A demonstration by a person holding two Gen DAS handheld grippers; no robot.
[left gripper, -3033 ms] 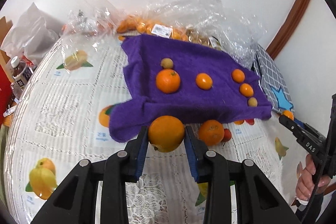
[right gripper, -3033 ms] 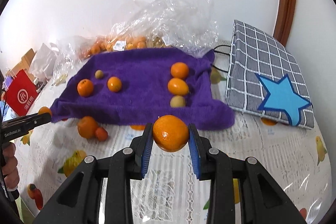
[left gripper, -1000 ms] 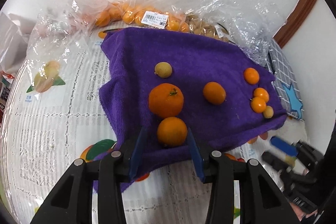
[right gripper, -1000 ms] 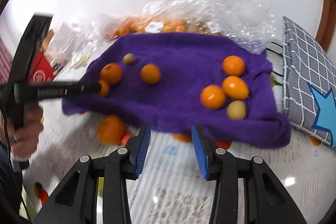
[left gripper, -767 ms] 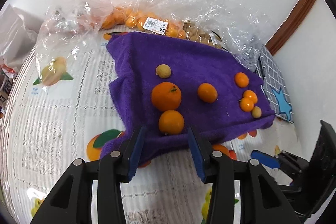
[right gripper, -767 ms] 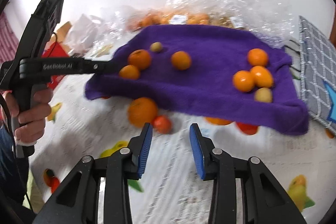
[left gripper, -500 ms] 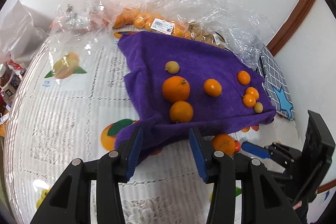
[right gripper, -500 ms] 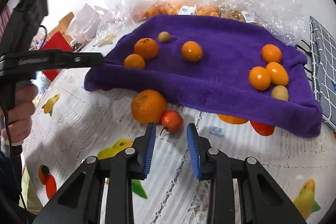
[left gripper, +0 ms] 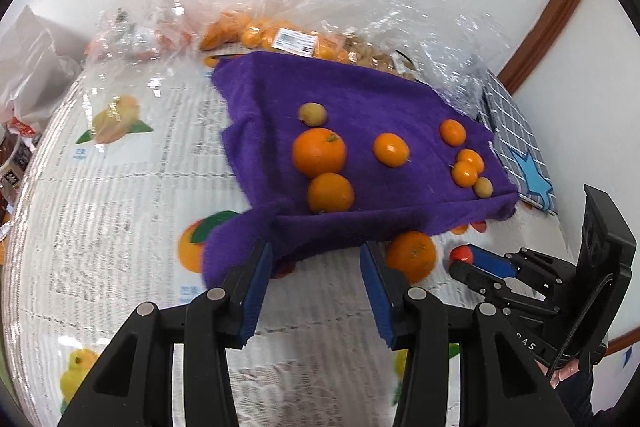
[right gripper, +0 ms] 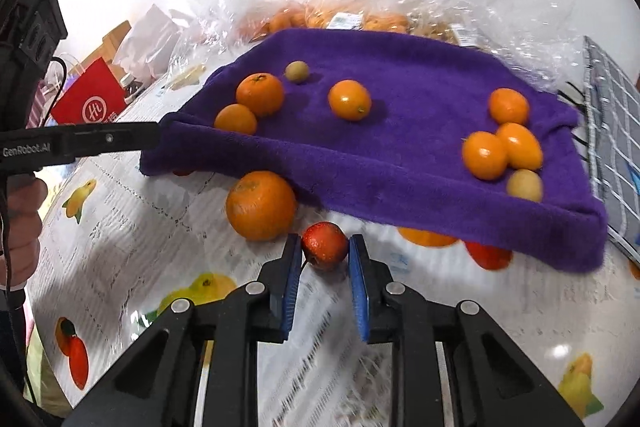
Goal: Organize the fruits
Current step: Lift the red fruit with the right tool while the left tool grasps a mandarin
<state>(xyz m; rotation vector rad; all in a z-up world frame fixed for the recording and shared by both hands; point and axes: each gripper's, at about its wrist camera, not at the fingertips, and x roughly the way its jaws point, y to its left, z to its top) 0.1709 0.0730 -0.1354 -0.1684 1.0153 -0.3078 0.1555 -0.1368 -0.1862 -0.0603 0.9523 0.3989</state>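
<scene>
A purple towel (left gripper: 360,99) lies on the table and carries several oranges, kumquats and two small yellowish fruits; it also shows in the right wrist view (right gripper: 420,79). A large orange (right gripper: 261,205) and a small red fruit (right gripper: 324,245) lie on the tablecloth at the towel's near edge. My right gripper (right gripper: 324,259) is open, with its jaws on either side of the red fruit, not closed on it. My left gripper (left gripper: 316,259) is open and empty at the towel's front left edge. The large orange (left gripper: 412,255) and red fruit (left gripper: 460,254) show to its right.
Clear plastic bags (left gripper: 304,39) of oranges lie behind the towel. A grey checked bag with a blue star (left gripper: 520,151) lies to the right. A red paper bag (right gripper: 90,103) and bottles stand at the left table edge. The tablecloth (left gripper: 100,187) has printed fruit pictures.
Both grippers set their oranges on the towel, opened and drew back. The right gripper then swung left and moved in around the small red fruit.
</scene>
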